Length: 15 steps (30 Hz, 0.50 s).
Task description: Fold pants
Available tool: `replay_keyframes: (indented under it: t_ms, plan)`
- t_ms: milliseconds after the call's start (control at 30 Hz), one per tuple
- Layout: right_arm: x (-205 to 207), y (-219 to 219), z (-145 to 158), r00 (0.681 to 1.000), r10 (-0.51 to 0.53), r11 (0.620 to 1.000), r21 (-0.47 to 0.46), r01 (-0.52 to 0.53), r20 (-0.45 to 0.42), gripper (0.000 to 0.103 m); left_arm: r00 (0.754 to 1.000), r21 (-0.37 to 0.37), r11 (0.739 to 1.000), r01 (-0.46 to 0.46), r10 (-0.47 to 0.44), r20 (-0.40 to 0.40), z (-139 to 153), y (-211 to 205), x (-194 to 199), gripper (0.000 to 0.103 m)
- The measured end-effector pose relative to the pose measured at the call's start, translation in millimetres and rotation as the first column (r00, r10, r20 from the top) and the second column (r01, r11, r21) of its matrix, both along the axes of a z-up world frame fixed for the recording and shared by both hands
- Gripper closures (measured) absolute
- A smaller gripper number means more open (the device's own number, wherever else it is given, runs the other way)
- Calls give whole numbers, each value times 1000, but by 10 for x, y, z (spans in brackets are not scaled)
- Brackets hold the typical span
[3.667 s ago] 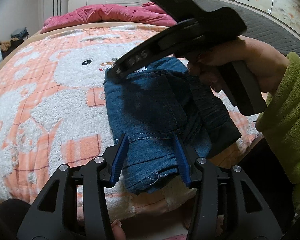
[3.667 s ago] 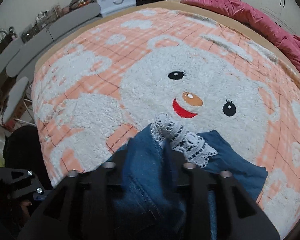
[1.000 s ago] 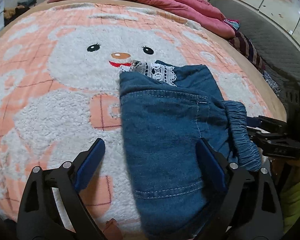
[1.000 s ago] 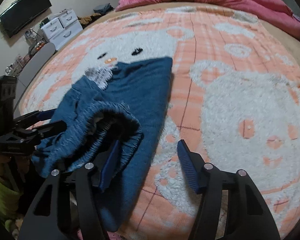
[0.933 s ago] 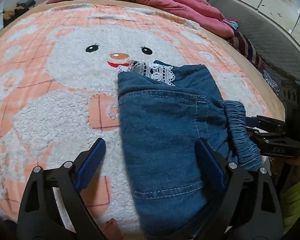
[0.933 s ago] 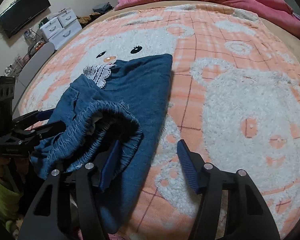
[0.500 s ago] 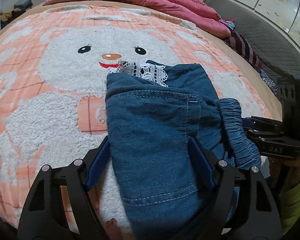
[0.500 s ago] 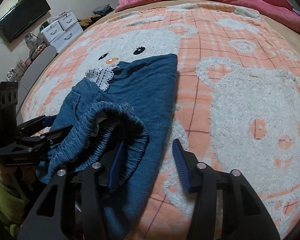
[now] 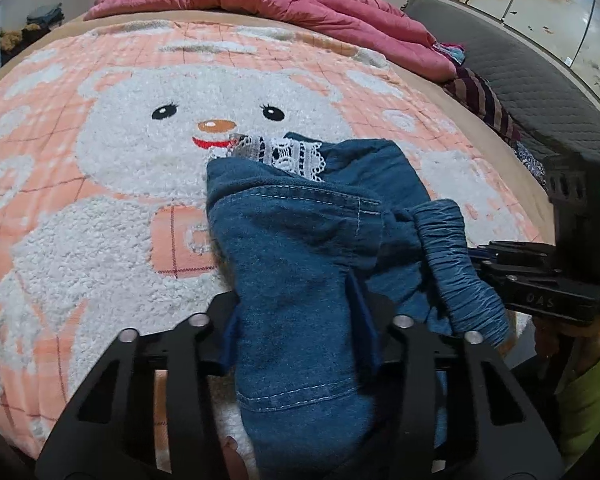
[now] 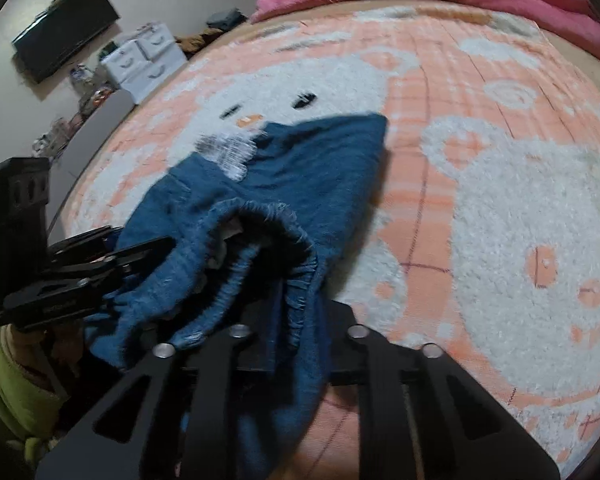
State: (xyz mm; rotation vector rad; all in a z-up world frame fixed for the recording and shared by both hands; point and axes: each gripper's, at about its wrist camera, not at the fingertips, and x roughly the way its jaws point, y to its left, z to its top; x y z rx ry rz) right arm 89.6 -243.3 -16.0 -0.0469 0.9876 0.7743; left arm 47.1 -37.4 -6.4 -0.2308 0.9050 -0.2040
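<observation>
Gripping folded denim pants (image 9: 300, 264) on bear blanket (image 9: 100, 240), both grippers' fingers just closed, pink quilt (image 9: 260, 4) beyond

Right gripper (image 10: 296, 308) pads under denim (image 10: 300, 184)

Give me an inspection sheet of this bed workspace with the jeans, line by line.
Surface: peach and white bear blanket covering the bed.
Job's things: blue denim pants, partly folded, lace trim at the far end, elastic waistband bunched up.
Clutter: pink duvet along the far edge.
Grippers: left tongs have just been closing, pants between the pads; right tongs have just been closing and are shut on the waistband.
Cables: nothing seen.
Surroundings: white drawers, wall television, wardrobe doors.
</observation>
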Motion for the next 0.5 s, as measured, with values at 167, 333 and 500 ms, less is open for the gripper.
replay_keyframes:
  t_ms: [167, 333, 500]
  plan:
    - [-57, 10, 155, 998, -10, 999, 34, 8, 56, 92, 1000, -14, 1000, 1, -1, 29, 115, 27, -23, 82]
    - [-20, 86, 311, 995, -21, 998, 55, 16, 101, 92, 998, -15, 1000, 2, -1, 65, 276, 35, 5, 82]
    - [138, 256, 501, 989, -33, 997, 75, 22, 146, 92, 995, 2, 1000, -25, 25, 101, 451, 143, 165, 82]
